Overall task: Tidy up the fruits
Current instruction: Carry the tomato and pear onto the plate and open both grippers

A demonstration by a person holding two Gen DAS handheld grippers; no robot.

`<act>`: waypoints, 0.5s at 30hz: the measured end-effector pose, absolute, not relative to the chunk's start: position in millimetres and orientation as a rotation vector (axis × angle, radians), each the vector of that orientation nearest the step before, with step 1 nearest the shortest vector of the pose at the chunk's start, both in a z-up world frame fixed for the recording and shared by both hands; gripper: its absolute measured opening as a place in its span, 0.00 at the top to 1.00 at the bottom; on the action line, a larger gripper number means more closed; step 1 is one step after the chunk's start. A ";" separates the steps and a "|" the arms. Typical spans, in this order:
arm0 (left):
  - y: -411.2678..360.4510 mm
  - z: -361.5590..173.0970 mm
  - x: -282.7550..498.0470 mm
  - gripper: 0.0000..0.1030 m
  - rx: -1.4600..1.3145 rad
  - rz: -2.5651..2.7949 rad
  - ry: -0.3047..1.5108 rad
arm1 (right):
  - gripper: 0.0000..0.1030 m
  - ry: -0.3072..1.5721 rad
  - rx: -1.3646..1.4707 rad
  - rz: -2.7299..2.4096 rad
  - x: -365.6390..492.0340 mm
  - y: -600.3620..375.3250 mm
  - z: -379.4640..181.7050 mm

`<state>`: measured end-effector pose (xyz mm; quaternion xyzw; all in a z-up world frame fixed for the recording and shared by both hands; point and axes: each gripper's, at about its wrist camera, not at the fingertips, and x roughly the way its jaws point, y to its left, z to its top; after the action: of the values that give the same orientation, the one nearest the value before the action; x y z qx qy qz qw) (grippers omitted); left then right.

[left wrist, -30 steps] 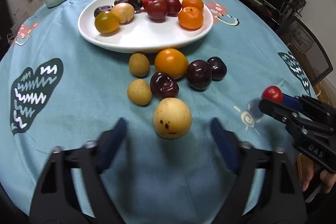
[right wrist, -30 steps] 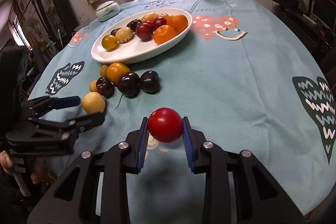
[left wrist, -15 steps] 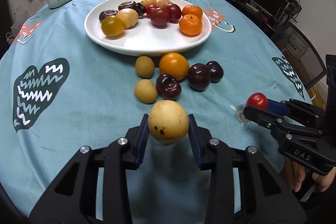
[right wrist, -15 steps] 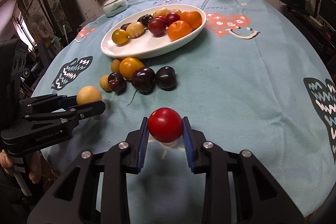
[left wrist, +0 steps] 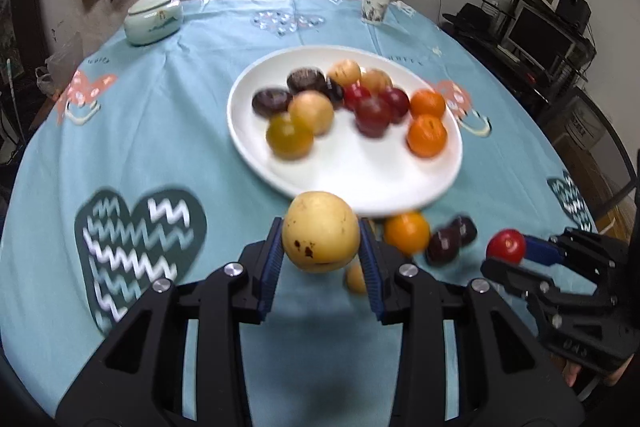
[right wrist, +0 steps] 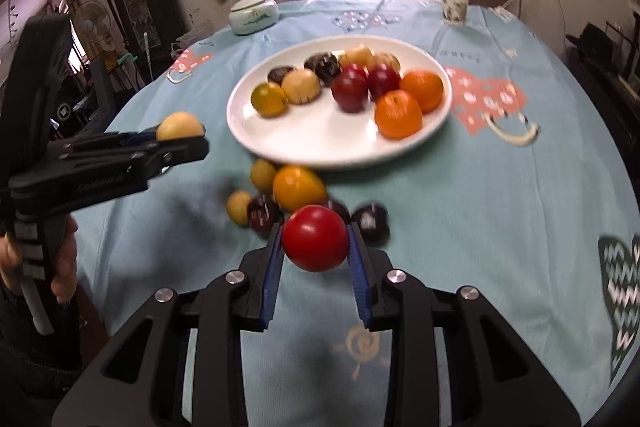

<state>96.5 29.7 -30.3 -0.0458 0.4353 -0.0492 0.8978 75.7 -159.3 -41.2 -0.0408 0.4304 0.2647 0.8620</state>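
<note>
left wrist: plate (left wrist: 256,151) holds fruit; left tool (left wrist: 322,259) grips pear (left wrist: 320,231), right tool (left wrist: 516,255) tomato (left wrist: 506,246).

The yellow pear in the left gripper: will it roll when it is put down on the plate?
Probably: the yellow pear looks round and smooth. The white plate has a shallow rim that may stop it. Its skin shows dark spots, so it may bruise.

A pale yellow pear (left wrist: 320,231) with brown specks sits between blue pads (left wrist: 269,267). The tomato (right wrist: 315,238) is bright red. The tablecloth (left wrist: 168,115) is light blue with dark zigzag hearts, the plate (left wrist: 352,183) white
</note>
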 end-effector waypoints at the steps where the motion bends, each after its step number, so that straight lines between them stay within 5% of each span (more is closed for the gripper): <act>1: 29.7 -25.8 109.3 0.64 -0.087 -0.097 0.895 | 0.69 0.891 -0.093 0.553 83.7 -154.9 -37.4; 15: 15.2 -38.2 222.1 0.64 -0.144 -0.172 0.941 | 0.69 0.881 -0.117 0.487 200.1 -132.6 -40.0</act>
<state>222.1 15.2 -38.2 -0.0694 0.4523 -0.0828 0.8853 200.1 -132.6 -40.0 -0.0561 0.4219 0.2334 0.8743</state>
